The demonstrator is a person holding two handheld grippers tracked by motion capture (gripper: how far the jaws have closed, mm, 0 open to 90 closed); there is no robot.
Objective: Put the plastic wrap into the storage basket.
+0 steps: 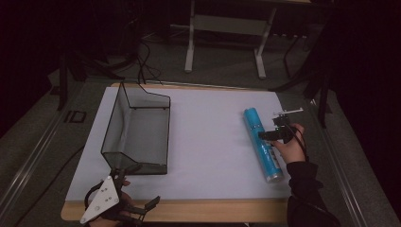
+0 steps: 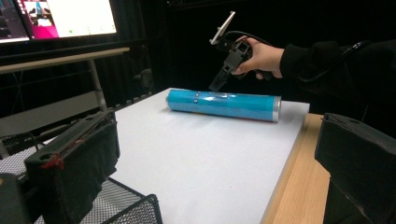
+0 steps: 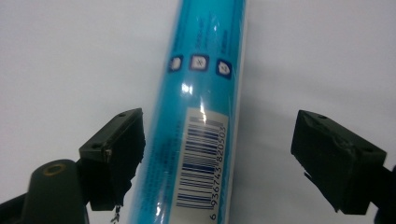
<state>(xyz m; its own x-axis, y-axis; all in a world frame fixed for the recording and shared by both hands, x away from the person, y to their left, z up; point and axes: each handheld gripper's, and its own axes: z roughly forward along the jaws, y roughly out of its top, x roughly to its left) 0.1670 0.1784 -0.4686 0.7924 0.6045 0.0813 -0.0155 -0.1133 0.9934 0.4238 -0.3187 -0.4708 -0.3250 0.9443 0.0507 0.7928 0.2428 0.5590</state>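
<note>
The blue tube (image 1: 263, 144) lies flat on the white sheet (image 1: 208, 137) covering the surface, toward the right side, its long axis running roughly from front to back with the silver-capped end (image 1: 274, 178) nearest the person. In the right gripper view its printed side faces up, showing a barcode label (image 3: 201, 163) and three small icons. The right gripper (image 1: 267, 135) hangs just over the middle of the tube, held in the person's right hand (image 1: 292, 144); its jaws are spread wide, one on either side of the tube, and whether either pad touches it cannot be told. The left gripper (image 1: 142, 208) sits at the front left edge of the surface, its grey plate (image 1: 100, 200) on top, with its jaws also wide apart and holding nothing. Just beyond it stands a black wire-mesh tray (image 1: 137, 130), on the left half of the sheet, well apart from the tube. In the left gripper view a lit monitor (image 2: 60, 18) glows in the dark background.
</note>
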